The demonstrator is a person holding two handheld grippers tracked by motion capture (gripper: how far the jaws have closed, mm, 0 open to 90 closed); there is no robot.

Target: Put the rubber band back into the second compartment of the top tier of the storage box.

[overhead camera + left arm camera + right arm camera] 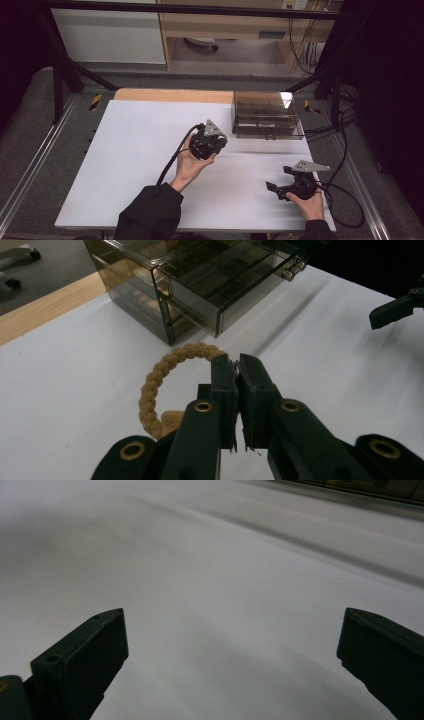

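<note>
A tan braided rope bracelet (160, 374) hangs from my left gripper (238, 360), whose jaws are shut on its loop. In the high view the left gripper (220, 141) is held up over the middle of the white table sheet (135, 150), just left of a smoky clear plastic drawer box (266, 115). In the left gripper view that drawer box (200, 285) lies close ahead. My right gripper (278, 180) rests low near the front right of the sheet, jaws wide open, with bare white sheet (225, 605) between them.
A wooden strip (172, 95) runs along the table's far edge behind the sheet. Black cables (345, 200) trail off the right side. Metal frame rails (30, 165) border the table. The right gripper's jaw (395, 312) shows at the far right of the left gripper view.
</note>
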